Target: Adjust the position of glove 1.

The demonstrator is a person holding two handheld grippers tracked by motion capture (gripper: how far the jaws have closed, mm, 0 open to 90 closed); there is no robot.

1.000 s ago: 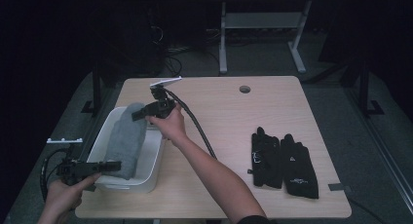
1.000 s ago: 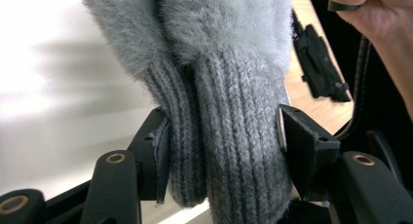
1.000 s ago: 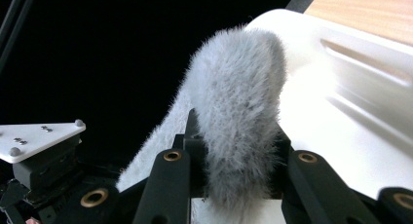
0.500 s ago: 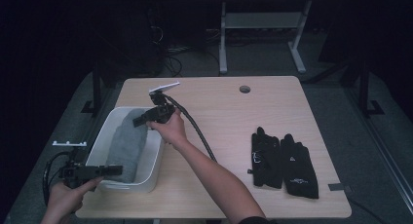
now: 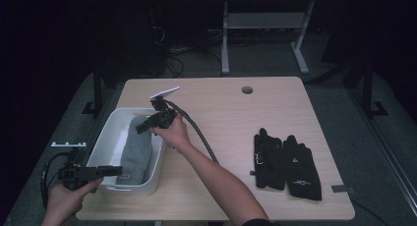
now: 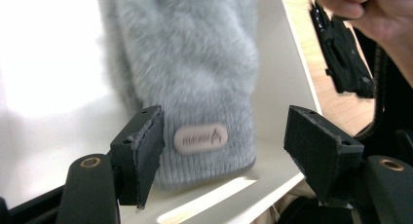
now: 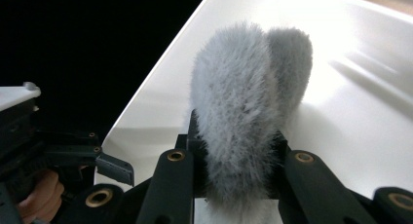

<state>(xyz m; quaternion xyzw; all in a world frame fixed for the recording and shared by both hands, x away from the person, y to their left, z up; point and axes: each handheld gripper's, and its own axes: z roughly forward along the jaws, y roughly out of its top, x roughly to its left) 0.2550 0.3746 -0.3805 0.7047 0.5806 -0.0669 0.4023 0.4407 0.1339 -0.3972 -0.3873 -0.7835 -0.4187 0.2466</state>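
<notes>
Grey fuzzy glove (image 5: 137,148) in white bin (image 5: 109,132), right gripper (image 5: 143,127) clamped on it, left gripper (image 5: 117,170) wide open; black gloves (image 5: 286,164) well apart.

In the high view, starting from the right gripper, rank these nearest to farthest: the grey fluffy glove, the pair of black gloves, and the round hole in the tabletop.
1. Grey fluffy glove: in the white bin, its far end clamped in the right gripper.
2. Round hole: farther back on the tabletop, toward the right.
3. Black gloves: flat at the table's right side, nearer the person.

The hole and black gloves are close to call.

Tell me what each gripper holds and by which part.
The right gripper clamps the grey furry glove by its fingertip end. The left gripper is open, holding nothing.
</notes>
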